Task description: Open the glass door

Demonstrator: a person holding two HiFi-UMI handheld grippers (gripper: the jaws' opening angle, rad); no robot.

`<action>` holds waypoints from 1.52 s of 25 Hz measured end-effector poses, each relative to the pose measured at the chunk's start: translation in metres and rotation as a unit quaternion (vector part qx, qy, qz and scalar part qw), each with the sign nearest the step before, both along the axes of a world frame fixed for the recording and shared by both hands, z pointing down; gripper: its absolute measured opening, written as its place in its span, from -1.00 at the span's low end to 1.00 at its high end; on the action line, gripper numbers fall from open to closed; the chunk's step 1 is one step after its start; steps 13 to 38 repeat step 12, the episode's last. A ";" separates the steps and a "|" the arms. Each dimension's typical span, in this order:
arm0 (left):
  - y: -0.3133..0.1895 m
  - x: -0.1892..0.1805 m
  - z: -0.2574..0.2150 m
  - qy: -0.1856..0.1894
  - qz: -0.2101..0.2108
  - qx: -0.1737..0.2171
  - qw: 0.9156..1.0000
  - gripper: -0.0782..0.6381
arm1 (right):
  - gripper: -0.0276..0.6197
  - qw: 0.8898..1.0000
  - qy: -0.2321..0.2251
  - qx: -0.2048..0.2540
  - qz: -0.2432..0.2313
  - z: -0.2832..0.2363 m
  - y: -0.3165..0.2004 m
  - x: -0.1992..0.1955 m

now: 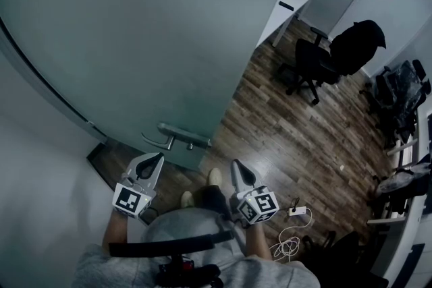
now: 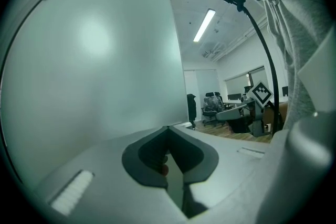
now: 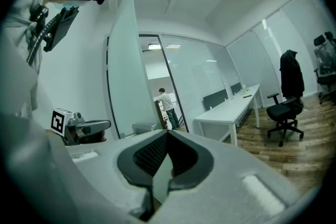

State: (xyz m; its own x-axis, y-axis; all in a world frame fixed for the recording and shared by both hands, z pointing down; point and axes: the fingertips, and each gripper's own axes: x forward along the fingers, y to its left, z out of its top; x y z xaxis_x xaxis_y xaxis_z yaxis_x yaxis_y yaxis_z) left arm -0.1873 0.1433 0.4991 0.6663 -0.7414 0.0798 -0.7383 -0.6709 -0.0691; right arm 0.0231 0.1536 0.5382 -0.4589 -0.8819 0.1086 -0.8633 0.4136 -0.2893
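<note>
Holds the left gripper level and low, jaws pressed together on nothing, tips just short of the lever handle and not touching it. Probably keeps it closed so as to press the lever down like one blunt finger rather than pinch it. Carries the right gripper alongside, likewise closed and empty, clear of the door's free edge, seemingly in reserve. Faces the glass door, frosted, filling the upper left of the head view, handle near the free edge for best leverage; latched or ajar, hard to tell. Beyond, over the wood floor: a white desk, a black office chair, a cable. Finds no brand, label or legible writing; only black-and-white square patterns on each marker cube.
</note>
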 end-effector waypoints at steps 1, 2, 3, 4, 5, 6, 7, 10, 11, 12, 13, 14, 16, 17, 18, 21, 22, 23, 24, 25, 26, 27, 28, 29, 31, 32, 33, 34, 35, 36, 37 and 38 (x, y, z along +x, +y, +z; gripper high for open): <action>-0.001 0.000 0.000 -0.001 -0.002 -0.001 1.000 -0.77 | -0.91 1.000 0.000 -0.001 0.000 0.000 0.000 0.000; -0.001 0.000 0.000 -0.002 -0.002 -0.002 1.000 -0.77 | -0.91 1.000 -0.001 -0.001 0.000 0.000 0.000 0.000; 0.000 0.000 0.002 -0.005 0.000 0.000 1.000 -0.77 | -0.91 1.000 -0.001 -0.001 0.000 0.000 0.000 0.000; 0.000 0.000 0.004 -0.008 0.002 0.002 1.000 -0.77 | -0.91 1.000 -0.001 -0.001 0.000 0.000 -0.001 0.000; 0.000 0.001 0.005 -0.010 0.004 0.002 1.000 -0.77 | -0.91 1.000 -0.001 -0.001 0.000 0.001 -0.001 0.000; 0.000 0.001 0.006 -0.011 0.006 0.002 1.000 -0.77 | -0.91 1.000 0.000 -0.002 -0.001 0.001 -0.001 -0.001; 0.000 0.002 0.007 -0.010 0.006 0.001 1.000 -0.77 | -0.91 1.000 0.000 -0.002 -0.001 0.002 -0.001 -0.001; -0.001 0.002 0.007 -0.005 0.006 -0.004 1.000 -0.77 | -0.91 1.000 -0.001 -0.004 0.000 0.003 -0.002 -0.001; -0.001 0.002 0.007 -0.004 0.006 -0.005 1.000 -0.77 | -0.91 1.000 -0.001 -0.004 0.000 0.003 -0.002 -0.001; -0.001 0.002 0.008 -0.003 0.006 -0.006 1.000 -0.77 | -0.91 1.000 -0.001 -0.004 0.000 0.003 -0.002 -0.001; -0.001 0.002 0.008 -0.003 0.006 -0.006 1.000 -0.77 | -0.91 1.000 -0.001 -0.004 0.000 0.003 -0.002 -0.001; -0.001 0.002 0.008 -0.003 0.006 -0.006 1.000 -0.77 | -0.91 1.000 -0.001 -0.004 0.000 0.003 -0.002 -0.001; -0.001 0.002 0.008 -0.003 0.006 -0.006 1.000 -0.77 | -0.91 1.000 -0.001 -0.004 0.000 0.003 -0.002 -0.001; -0.001 0.002 0.008 -0.003 0.006 -0.006 1.000 -0.77 | -0.91 1.000 -0.001 -0.004 0.000 0.003 -0.002 -0.001; -0.001 0.002 0.008 -0.003 0.006 -0.006 1.000 -0.77 | -0.91 1.000 -0.001 -0.004 0.000 0.003 -0.002 -0.001; -0.001 0.002 0.008 -0.003 0.006 -0.006 1.000 -0.77 | -0.91 1.000 -0.001 -0.004 0.000 0.003 -0.002 -0.001; -0.001 0.002 0.008 -0.003 0.006 -0.006 1.000 -0.77 | -0.91 1.000 -0.001 -0.004 0.000 0.003 -0.002 -0.001; -0.001 0.002 0.008 -0.003 0.006 -0.006 1.000 -0.77 | -0.91 1.000 -0.001 -0.004 0.000 0.003 -0.002 -0.001; -0.001 0.002 0.008 -0.003 0.006 -0.006 1.000 -0.77 | -0.91 1.000 -0.001 -0.004 0.000 0.003 -0.002 -0.001; -0.001 0.002 0.008 -0.003 0.006 -0.006 1.000 -0.77 | -0.91 1.000 -0.001 -0.004 0.000 0.003 -0.002 -0.001; -0.001 0.002 0.008 -0.003 0.006 -0.006 1.000 -0.77 | -0.91 1.000 -0.001 -0.004 0.000 0.003 -0.002 -0.001; -0.001 0.002 0.008 -0.003 0.006 -0.006 1.000 -0.77 | -0.91 1.000 -0.001 -0.004 0.000 0.003 -0.002 -0.001; -0.001 0.002 0.008 -0.003 0.006 -0.006 1.000 -0.77 | -0.91 1.000 -0.001 -0.004 0.000 0.003 -0.002 -0.001; -0.001 0.002 0.008 -0.003 0.006 -0.006 1.000 -0.77 | -0.91 1.000 -0.001 -0.004 0.000 0.003 -0.002 -0.001; -0.001 0.002 0.008 -0.003 0.006 -0.006 1.000 -0.77 | -0.91 1.000 -0.001 -0.004 0.000 0.003 -0.002 -0.001; -0.001 0.002 0.008 -0.003 0.006 -0.006 1.000 -0.77 | -0.91 1.000 -0.001 -0.004 0.000 0.003 -0.002 -0.001; -0.001 0.002 0.008 -0.003 0.006 -0.006 1.000 -0.77 | -0.91 1.000 -0.001 -0.004 0.000 0.003 -0.002 -0.001; -0.001 0.002 0.008 -0.003 0.006 -0.006 1.000 -0.77 | -0.91 1.000 -0.001 -0.004 0.000 0.003 -0.002 -0.001; -0.001 0.002 0.008 -0.003 0.006 -0.006 1.000 -0.77 | -0.91 1.000 -0.001 -0.004 0.000 0.003 -0.002 -0.001; -0.001 0.002 0.008 -0.003 0.006 -0.006 1.000 -0.77 | -0.91 1.000 -0.001 -0.004 0.000 0.003 -0.002 -0.001; -0.001 0.002 0.008 -0.003 0.006 -0.006 1.000 -0.77 | -0.91 1.000 -0.001 -0.004 0.000 0.003 -0.002 -0.001; -0.001 0.002 0.008 -0.003 0.006 -0.006 1.000 -0.77 | -0.91 1.000 -0.001 -0.004 0.000 0.003 -0.002 -0.001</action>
